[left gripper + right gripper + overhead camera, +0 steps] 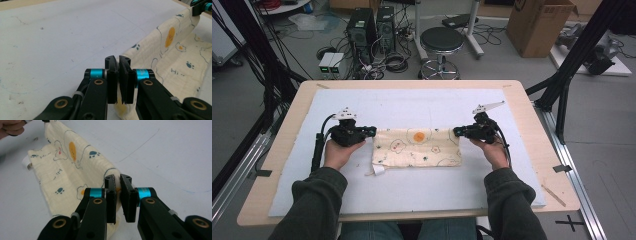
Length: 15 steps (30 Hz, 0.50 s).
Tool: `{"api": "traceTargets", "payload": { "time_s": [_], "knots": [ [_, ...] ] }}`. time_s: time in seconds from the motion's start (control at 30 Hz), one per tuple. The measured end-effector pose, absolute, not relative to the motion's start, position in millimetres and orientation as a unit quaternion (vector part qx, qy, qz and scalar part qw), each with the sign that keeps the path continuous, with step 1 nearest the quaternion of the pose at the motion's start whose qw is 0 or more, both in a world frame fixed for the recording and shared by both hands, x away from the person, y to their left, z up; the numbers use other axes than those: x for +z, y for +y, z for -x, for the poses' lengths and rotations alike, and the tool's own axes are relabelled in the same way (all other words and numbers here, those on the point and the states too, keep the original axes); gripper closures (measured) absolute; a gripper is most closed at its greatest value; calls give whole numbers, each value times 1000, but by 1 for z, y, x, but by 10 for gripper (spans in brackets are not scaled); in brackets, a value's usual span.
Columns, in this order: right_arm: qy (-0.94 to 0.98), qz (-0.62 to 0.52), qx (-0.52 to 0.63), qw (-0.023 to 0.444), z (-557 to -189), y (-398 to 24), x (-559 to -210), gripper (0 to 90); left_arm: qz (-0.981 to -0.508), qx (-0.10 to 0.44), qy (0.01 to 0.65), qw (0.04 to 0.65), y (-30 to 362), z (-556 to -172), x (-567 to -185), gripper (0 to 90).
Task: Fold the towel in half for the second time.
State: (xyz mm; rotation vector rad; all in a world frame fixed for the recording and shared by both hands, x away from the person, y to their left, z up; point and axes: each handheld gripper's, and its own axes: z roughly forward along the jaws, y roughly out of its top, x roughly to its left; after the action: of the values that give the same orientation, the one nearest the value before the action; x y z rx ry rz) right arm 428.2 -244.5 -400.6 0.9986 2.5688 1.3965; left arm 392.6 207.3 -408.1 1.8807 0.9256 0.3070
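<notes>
While the cloth (417,147) lies on the white mat (412,190), both grippers' jaws pinch its far corners.

We see a soft cloth (417,147) that looks crinkly and matt, cream with printed paw marks. It lies on a white sheet (412,185) that looks smooth, dull and a bit scuffed. Under that is a pale wood table (287,135) with a smooth top. The left gripper (118,61) and right gripper (118,180) look like black plastic, matt, with shiny blue metal rings and brass-coloured rivets.
</notes>
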Motion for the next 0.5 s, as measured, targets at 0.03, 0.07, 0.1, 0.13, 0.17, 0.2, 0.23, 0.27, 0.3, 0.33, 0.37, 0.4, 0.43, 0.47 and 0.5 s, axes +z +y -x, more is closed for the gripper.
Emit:
{"api": "traceTargets", "payload": {
  "time_s": [0.03,0.07,0.1,0.13,0.17,0.2,0.23,0.27,0.3,0.33,0.37,0.4,0.43,0.47,0.5],
  "knots": [
    [832,-321,452,25,-427,-244,-400,836,-774,127,381,490,208,-392,-407,851],
    [832,-320,452,23,-426,-244,-399,836,-774,127,379,491,208,-391,-407,851],
    [832,-319,454,23,-425,-245,-399,836,-773,128,378,492,209,-389,-407,851],
    [832,-317,456,24,-423,-245,-399,836,-771,129,380,494,209,-389,-408,851],
    [831,-315,457,24,-423,-245,-400,836,-772,128,379,495,210,-387,-408,851],
    [831,-314,458,24,-422,-246,-401,836,-771,126,379,495,210,-386,-409,851],
    [831,-315,459,23,-421,-246,-402,836,-771,124,379,497,210,-385,-411,851],
    [831,-315,459,19,-420,-247,-403,836,-770,125,378,498,210,-384,-412,851],
    [831,-314,458,21,-419,-246,-404,836,-770,125,378,498,210,-383,-412,851],
    [832,-313,458,21,-418,-246,-405,836,-771,124,376,499,210,-382,-413,851],
    [832,-312,458,20,-417,-246,-405,836,-771,124,375,500,210,-381,-413,851],
    [832,-312,458,21,-417,-246,-405,835,-772,125,373,500,210,-380,-413,850],
    [831,-313,459,20,-416,-246,-405,835,-774,124,370,499,211,-379,-413,850],
    [830,-311,462,22,-415,-247,-406,835,-774,124,370,499,210,-378,-412,850],
    [832,-307,462,22,-415,-247,-406,835,-776,125,367,498,210,-377,-412,849]
  ]
}}
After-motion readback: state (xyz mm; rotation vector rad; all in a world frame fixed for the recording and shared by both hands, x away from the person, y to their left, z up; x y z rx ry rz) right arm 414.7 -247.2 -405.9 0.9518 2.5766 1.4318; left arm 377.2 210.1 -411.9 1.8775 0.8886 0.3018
